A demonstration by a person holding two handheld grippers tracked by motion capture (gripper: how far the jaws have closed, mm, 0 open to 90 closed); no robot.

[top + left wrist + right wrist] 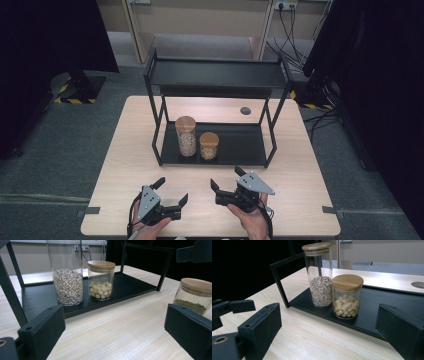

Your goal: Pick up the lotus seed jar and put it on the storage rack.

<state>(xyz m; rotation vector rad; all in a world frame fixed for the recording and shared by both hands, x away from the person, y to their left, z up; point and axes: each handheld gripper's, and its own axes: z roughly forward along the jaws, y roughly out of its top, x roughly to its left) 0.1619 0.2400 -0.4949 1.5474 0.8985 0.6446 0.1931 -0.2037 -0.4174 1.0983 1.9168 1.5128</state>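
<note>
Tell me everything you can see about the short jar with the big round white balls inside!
The short jar is a clear glass cylinder with a flat, round wooden lid shut on top. Pale, round seeds, maybe lotus seeds, fill about its lower half. It stands upright on the black bottom shelf of the metal rack, right beside the tall jar of smaller grains; whether the two touch is hard to tell. Nothing grips it.
</note>
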